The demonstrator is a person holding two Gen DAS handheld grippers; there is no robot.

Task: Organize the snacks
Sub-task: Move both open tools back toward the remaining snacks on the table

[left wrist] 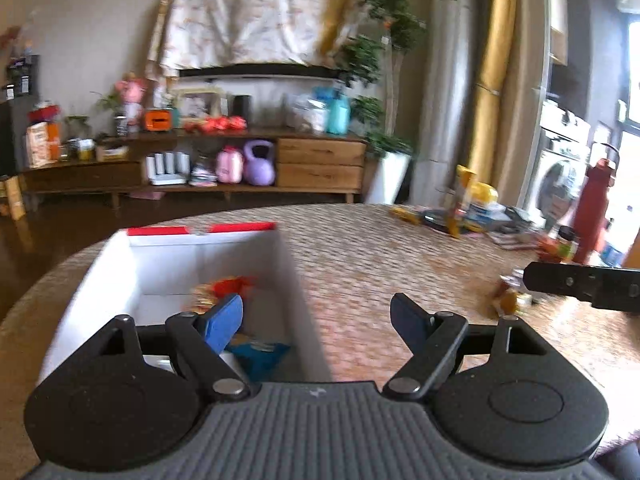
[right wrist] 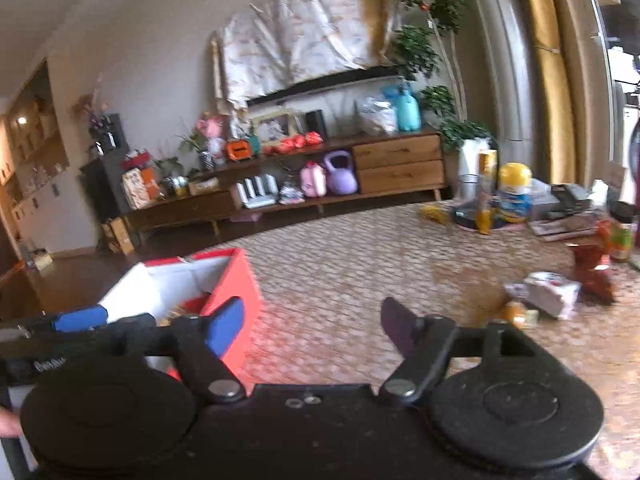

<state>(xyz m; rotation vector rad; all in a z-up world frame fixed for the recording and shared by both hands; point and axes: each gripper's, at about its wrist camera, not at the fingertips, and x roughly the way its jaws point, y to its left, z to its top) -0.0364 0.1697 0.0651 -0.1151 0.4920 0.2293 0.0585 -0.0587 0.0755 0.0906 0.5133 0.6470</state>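
A box with white inside walls and red outer sides (left wrist: 208, 256) (right wrist: 236, 280) stands on the table at the left. Several snack packets lie in it, among them a red-orange one (left wrist: 228, 286) and a blue one (left wrist: 260, 354). My left gripper (left wrist: 316, 320) is open over the box's right wall, nothing between its blue pads. My right gripper (right wrist: 312, 322) is open beside the box's red side, also holding nothing. Loose snacks lie on the table to the right: a white packet (right wrist: 548, 290), a red packet (right wrist: 592, 268) and small yellow pieces (right wrist: 516, 312) (left wrist: 510, 300).
The table carries a woven patterned cloth (left wrist: 380, 248). At its far right stand a yellow-lidded tub (right wrist: 514, 192), a tall yellow pack (right wrist: 486, 192), a jar (right wrist: 620, 236), books and a red bottle (left wrist: 592, 208). A wooden sideboard (left wrist: 200, 160) runs along the wall behind.
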